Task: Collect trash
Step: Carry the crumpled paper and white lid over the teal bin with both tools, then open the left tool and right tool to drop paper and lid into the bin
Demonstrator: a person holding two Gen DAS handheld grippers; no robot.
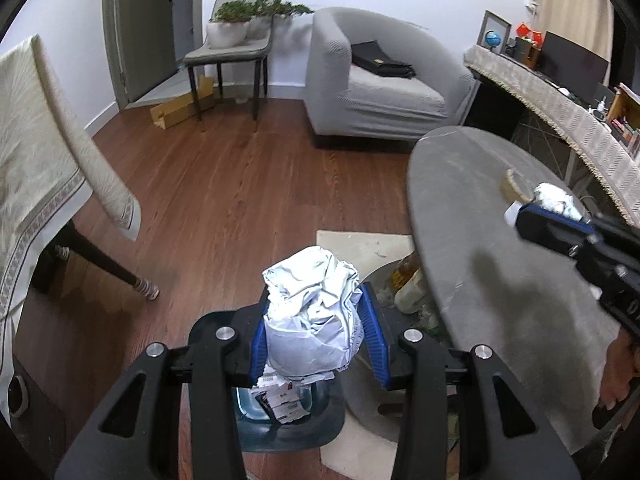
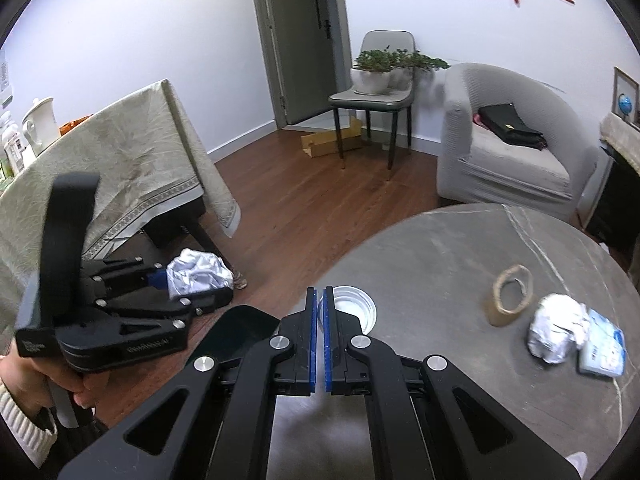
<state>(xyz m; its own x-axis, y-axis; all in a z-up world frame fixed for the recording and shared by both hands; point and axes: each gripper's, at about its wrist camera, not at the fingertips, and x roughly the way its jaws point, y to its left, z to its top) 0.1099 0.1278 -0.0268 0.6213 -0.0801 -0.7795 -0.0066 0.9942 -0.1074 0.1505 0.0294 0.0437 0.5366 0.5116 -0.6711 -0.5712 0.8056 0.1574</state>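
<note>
My left gripper point(image 1: 316, 320) is shut on a big crumpled white paper ball point(image 1: 314, 312) and holds it over a dark bin point(image 1: 280, 420) on the floor that has paper scraps inside. The same gripper and ball point(image 2: 200, 272) show in the right wrist view, left of the round table. My right gripper point(image 2: 320, 300) is shut on the rim of a clear plastic cup point(image 2: 354, 306) at the table's near edge. On the table lie another crumpled paper ball point(image 2: 554, 330), a blue-white packet point(image 2: 604, 346) and a brown twine ring point(image 2: 512, 296).
The round grey table point(image 2: 440, 264) fills the right side. A cloth-covered table point(image 2: 120, 168) stands at left. A grey armchair point(image 2: 512, 152) and a chair with plants point(image 2: 376, 80) are at the back. A bottle point(image 1: 412, 284) sits under the round table.
</note>
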